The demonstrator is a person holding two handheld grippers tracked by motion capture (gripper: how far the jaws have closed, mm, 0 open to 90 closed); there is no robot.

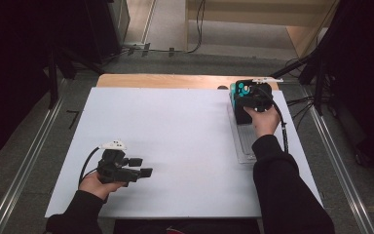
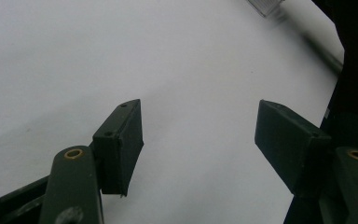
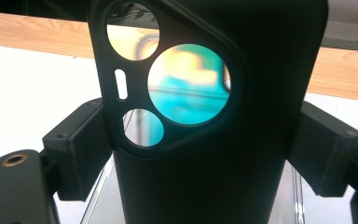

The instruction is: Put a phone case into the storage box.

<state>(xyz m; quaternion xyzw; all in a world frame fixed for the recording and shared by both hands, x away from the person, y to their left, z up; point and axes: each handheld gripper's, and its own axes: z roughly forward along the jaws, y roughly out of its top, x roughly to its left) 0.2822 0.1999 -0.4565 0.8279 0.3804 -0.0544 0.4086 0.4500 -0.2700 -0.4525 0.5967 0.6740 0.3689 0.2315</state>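
A black phone case [image 3: 265, 70] with round camera cut-outs stands upright between the jaws of my right gripper [image 3: 203, 149], which press on both its sides. Through the cut-outs I see something teal, blurred. From above, the right gripper [image 1: 249, 100] holds the case [image 1: 243, 89] at the table's far right, over the far end of a clear plastic tray [image 1: 243, 144]. My left gripper [image 1: 143, 167] hovers low at the near left, open, with nothing between its fingers. In its own view the left gripper [image 2: 200, 135] has bare white surface between its jaws.
A white board [image 1: 185, 131] covers the table; a strip of wooden tabletop [image 1: 165, 80] shows at its far edge. Dark stands and cables flank the table on both sides. The clear tray's edge [image 3: 103, 186] shows beneath the case.
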